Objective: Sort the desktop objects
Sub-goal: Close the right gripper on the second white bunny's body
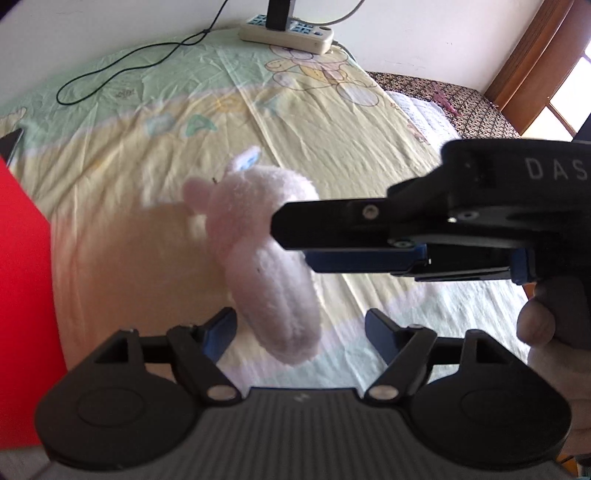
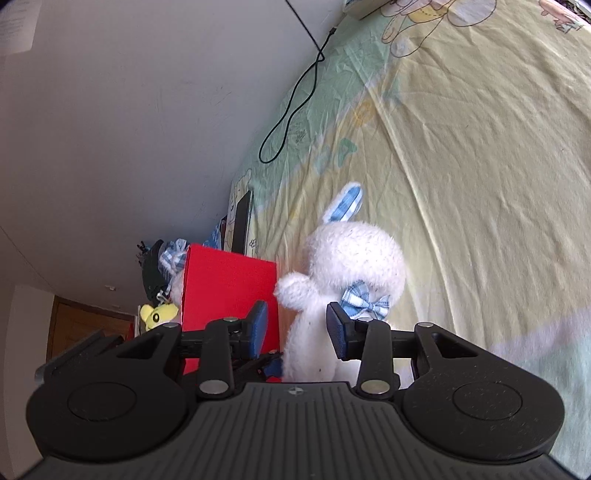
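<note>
The right gripper [image 2: 297, 328] holds the white plush rabbit [image 2: 347, 266]: its two blue-padded fingers [image 2: 338, 330] press on the body of the toy from both sides, below the blue checked bow [image 2: 364, 303]. The head of the rabbit rises just beyond the fingertips, and one ear [image 2: 345, 201] with blue checked lining stands up further ahead. The toy is lifted above the yellow-green cartoon bedsheet [image 2: 480, 166].

Left of the right fingers, very near the arm of the rabbit, stands a red box [image 2: 229, 291]. Beyond its far side are some other plush toys, one of them yellow [image 2: 157, 315]. A black cable [image 2: 295, 96] lies on the sheet far ahead, near the wall.

The left gripper [image 1: 301, 332] is open. Its fingers [image 1: 221, 332] stand apart and do not press on anything; the lower part of the rabbit [image 1: 273, 266] hangs between and just ahead of them, a little blurred. In the left wrist view the right gripper [image 1: 291, 240] comes in from the right side and clamps the toy, with the person's hand [image 1: 539, 325] on its handle. The red box [image 1: 26, 277] is at the left of the left fingers. Far ahead, at the wall, a power strip [image 1: 286, 33] lies on the sheet.
</note>
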### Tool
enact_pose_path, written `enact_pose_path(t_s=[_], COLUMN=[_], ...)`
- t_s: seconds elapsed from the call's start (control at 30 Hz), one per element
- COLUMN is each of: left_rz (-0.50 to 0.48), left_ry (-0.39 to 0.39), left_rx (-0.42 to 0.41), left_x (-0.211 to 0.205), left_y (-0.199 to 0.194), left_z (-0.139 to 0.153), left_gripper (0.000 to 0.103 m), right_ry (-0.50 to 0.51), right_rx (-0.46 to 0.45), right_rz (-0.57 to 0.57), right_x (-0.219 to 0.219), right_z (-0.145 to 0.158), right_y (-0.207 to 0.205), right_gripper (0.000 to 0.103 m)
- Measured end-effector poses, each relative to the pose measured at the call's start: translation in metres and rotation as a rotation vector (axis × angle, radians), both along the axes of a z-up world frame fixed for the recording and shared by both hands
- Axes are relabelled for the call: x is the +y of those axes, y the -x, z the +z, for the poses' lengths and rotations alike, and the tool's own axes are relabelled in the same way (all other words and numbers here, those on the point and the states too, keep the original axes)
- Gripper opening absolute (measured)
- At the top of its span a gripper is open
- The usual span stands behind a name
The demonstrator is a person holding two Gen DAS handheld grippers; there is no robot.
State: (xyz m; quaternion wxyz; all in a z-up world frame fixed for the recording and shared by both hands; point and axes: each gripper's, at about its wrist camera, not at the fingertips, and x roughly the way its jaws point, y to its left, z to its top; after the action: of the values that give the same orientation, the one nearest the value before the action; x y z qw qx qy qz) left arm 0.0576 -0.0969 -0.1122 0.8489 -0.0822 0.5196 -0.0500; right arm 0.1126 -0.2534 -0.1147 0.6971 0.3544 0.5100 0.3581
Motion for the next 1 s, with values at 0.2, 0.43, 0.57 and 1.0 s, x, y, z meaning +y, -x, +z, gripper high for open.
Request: enact_pose_path(t_s=[0.2,0.43,0.57,1.0], left_rz=[0.066,0.140,0.146,0.135], left_ry=[-0.001,-0.082,-0.095,-0.029], left_rx=[0.001,-0.053,-0.054,-0.007], left_x=[0.027,0.044,0.050,0.064], left_y=[0.031,0.018,-0.002,-0.033], left_z=[0.010,0.018,0.013,-0.012], left_gripper=[0.082,0.084,0.091,0.093], right_ry=[-0.050,0.101,0.054,0.122], right_rx=[-0.117,0.008,0.017,-0.017], right_rz=[-0.026,-0.093,-0.086,-0.006], right_x=[-0.002,0.017,0.026,0.064], right_z=[0.023,-0.016,-0.019,-0.019], right_y=[-0.004,-0.027,-0.028,-0.038], right_gripper=[0.040,0.038,0.041,0.062])
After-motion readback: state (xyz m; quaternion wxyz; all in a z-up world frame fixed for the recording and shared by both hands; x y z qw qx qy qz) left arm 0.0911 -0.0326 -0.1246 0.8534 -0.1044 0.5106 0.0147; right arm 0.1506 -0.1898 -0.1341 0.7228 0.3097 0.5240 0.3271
